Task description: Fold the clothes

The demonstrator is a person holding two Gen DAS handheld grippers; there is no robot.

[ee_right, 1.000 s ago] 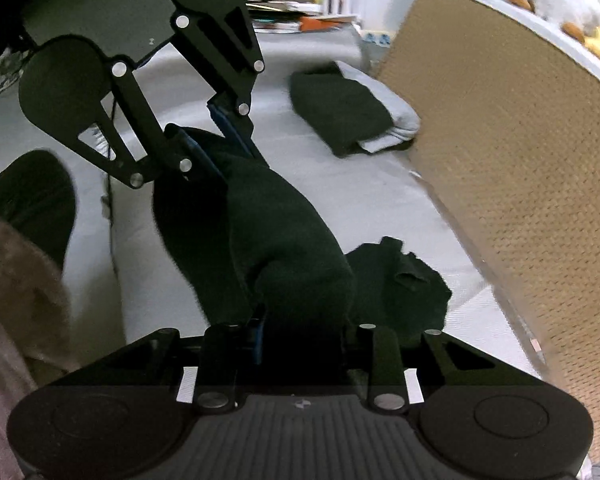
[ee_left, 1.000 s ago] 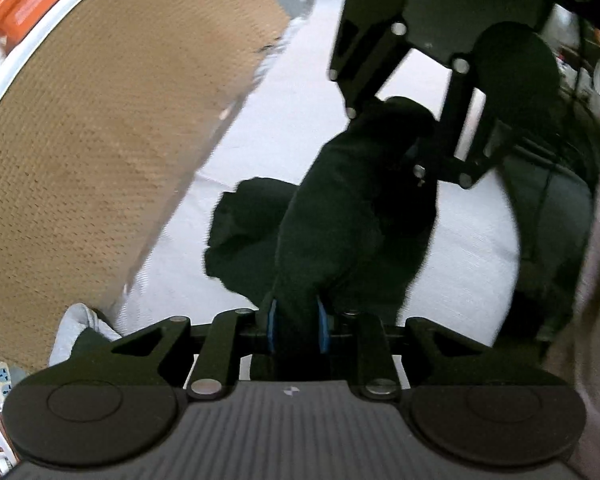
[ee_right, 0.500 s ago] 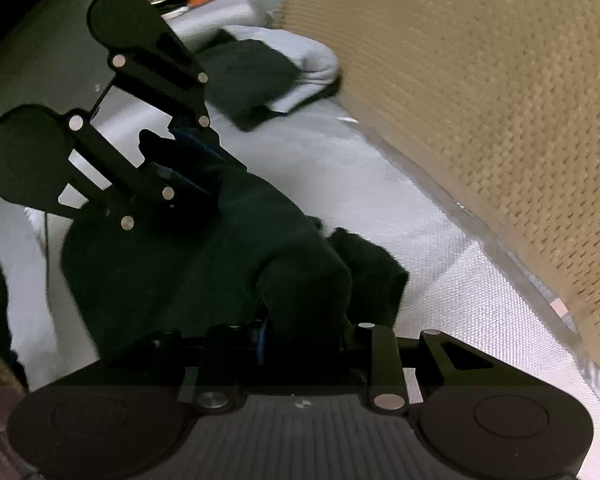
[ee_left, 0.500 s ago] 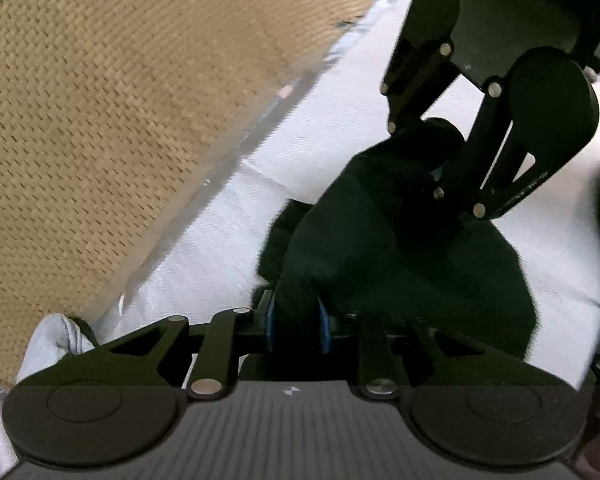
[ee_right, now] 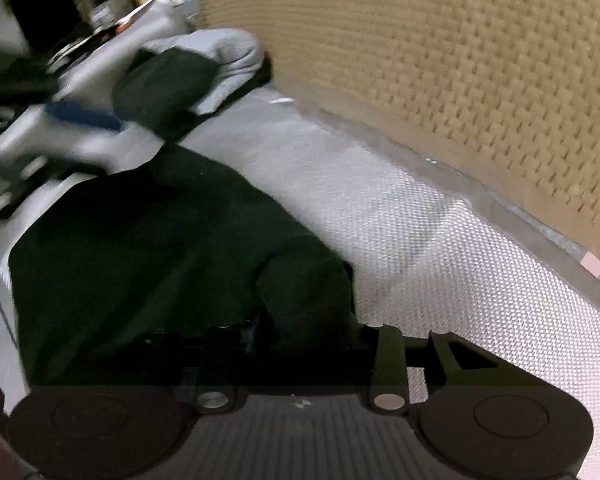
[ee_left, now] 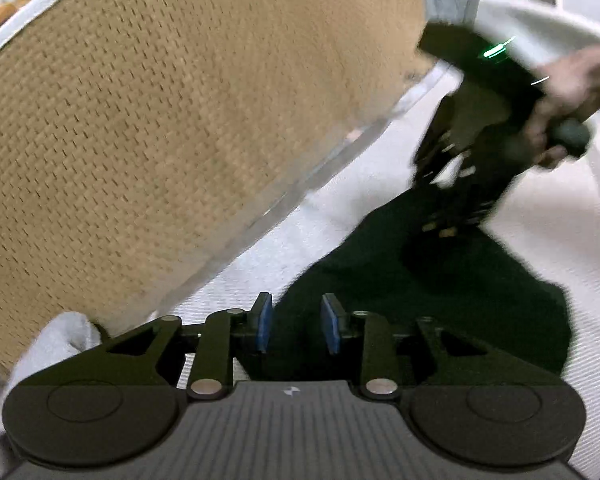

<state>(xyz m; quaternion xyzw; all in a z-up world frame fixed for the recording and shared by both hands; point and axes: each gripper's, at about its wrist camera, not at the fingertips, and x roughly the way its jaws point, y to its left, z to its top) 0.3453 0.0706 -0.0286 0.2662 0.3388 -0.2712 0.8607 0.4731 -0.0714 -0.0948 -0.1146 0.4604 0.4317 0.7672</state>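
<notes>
Right up against the tan woven headboard (ee_left: 172,128), on the white bed (ee_right: 440,248), the dark garment (ee_left: 440,292) is lying spread out in a loose, mostly flat sheet, with one bunched corner sitting closest to the right wrist camera. The left gripper (ee_left: 296,322) has its blue pads (ee_left: 265,320) clearly apart with the dark cloth just showing in the gap, so it isn't pinching anything right now. The right gripper (ee_right: 296,330) is harder to read: a lump of the garment covers its fingers, so honestly I can't tell if it's clamped on the fabric or just buried in it. From the left view it's a motion-blurred shape over the far end of the cloth, with the person's hand (ee_left: 560,108) on the handle. As for handling, this looks like soft, light, floppy knit with zero stiffness, so it'll sag and crumple wherever it isn't supported and won't slide much on the textured bedding. I'd grab it at two corners or along a hem, one gripper each, so the edge stays taut when lifted over. Pinching the middle would just make a wad. Further along the bed by the headboard sits a folded pile (ee_right: 188,76), dark and grey pieces together.
</notes>
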